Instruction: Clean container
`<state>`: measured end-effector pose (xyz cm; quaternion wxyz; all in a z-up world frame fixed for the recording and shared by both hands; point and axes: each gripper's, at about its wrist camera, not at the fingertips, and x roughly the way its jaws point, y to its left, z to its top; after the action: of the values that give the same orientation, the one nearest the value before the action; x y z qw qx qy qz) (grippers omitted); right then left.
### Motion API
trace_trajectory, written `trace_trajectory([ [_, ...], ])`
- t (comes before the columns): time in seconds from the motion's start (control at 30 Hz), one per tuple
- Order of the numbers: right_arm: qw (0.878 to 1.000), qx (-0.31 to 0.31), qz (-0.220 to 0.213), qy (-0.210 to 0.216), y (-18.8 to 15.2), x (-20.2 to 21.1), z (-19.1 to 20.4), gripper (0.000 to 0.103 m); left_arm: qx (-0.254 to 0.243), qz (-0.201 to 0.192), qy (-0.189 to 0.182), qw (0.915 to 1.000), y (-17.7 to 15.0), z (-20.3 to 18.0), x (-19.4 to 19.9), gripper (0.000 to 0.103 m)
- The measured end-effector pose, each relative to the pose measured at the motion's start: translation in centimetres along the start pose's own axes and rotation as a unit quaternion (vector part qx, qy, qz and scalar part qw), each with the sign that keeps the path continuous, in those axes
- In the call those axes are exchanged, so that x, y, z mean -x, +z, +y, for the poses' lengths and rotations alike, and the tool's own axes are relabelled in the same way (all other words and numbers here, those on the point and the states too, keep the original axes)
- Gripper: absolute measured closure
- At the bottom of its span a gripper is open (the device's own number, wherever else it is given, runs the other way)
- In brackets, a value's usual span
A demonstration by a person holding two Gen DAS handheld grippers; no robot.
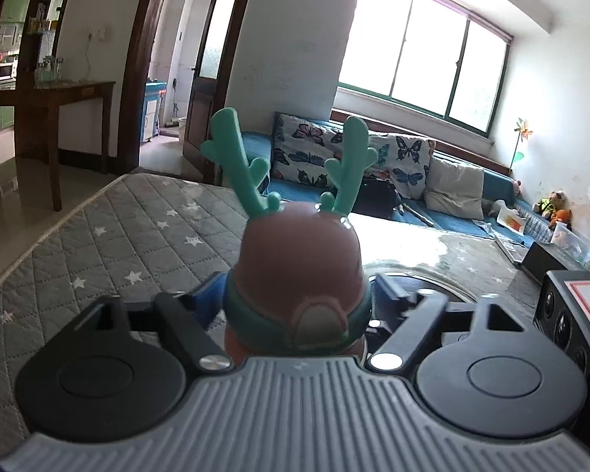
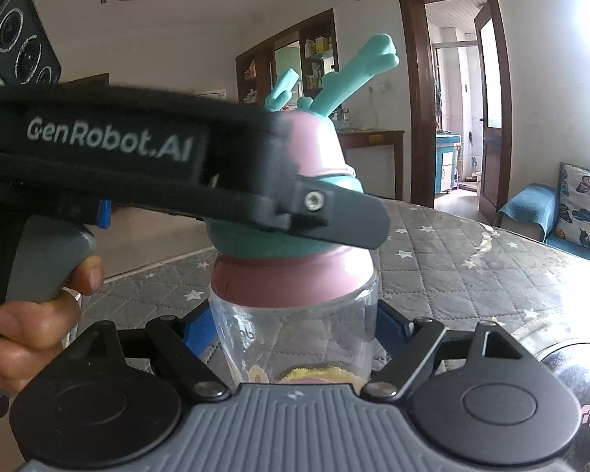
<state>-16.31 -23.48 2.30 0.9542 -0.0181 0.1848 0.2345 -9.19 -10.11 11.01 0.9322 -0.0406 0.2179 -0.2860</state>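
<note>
Right now the left gripper [image 1: 297,295] has its blue-padded fingers [image 1: 210,295] on either side of the pink lid [image 1: 301,251] with green antlers [image 1: 251,165], and whether the pads actually press on it I cannot tell. Over in the right wrist view, the right gripper [image 2: 293,322] brackets the clear container [image 2: 295,330] just below that lid; its blue pads [image 2: 200,328] sit at the glass walls, but firm contact is not plain either. Something yellow [image 2: 314,373] lies low inside the container. The left tool's black body and strap [image 2: 110,145] cut across the right camera's view, hiding part of the lid, with a hand [image 2: 23,338] wrapped on its grey trigger [image 2: 43,263]. All this happens over a grey quilted cover with white stars [image 1: 118,236]. Behind it runs a blue sofa [image 1: 452,212] with butterfly cushions [image 1: 306,149], soft toys [image 1: 552,206] at its far end, a bright window [image 1: 424,51] above, a wooden table [image 1: 59,94] and an open doorway [image 2: 456,98] beyond.
</note>
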Motion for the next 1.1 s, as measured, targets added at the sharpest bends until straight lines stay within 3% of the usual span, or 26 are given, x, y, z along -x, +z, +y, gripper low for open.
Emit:
trace_trajectory([
  [0.17, 1.000, 0.014, -0.003, -0.004, -0.3, 0.1, 0.5, 0.019, 0.004, 0.010, 0.000, 0.9999, -0.1, 0.0, -0.7, 0.016],
  [0.23, 1.000, 0.014, -0.003, -0.004, -0.3, 0.1, 0.5, 0.019, -0.004, 0.022, -0.001, 0.9997, -0.1, -0.1, -0.8, 0.029],
  [0.43, 1.000, 0.008, -0.001, 0.000, -0.3, 0.3, 0.4, 0.019, -0.014, 0.021, -0.002, 0.9997, -0.4, -0.1, -0.8, 0.029],
  [0.63, 1.000, -0.017, 0.000, 0.003, -0.9, 2.2, -0.6, 0.010, -0.008, 0.017, -0.003, 0.9998, -0.7, 0.1, -0.6, 0.029],
  [0.87, 0.997, -0.022, 0.066, -0.018, -3.0, 2.2, -2.4, 0.007, 0.017, 0.006, 0.000, 0.9998, -0.4, 0.7, -0.3, 0.029],
  [1.1, 0.992, -0.048, 0.116, 0.005, -4.0, -0.3, -2.4, 0.007, 0.024, -0.012, -0.014, 0.9996, 0.8, 0.4, 0.9, 0.029],
])
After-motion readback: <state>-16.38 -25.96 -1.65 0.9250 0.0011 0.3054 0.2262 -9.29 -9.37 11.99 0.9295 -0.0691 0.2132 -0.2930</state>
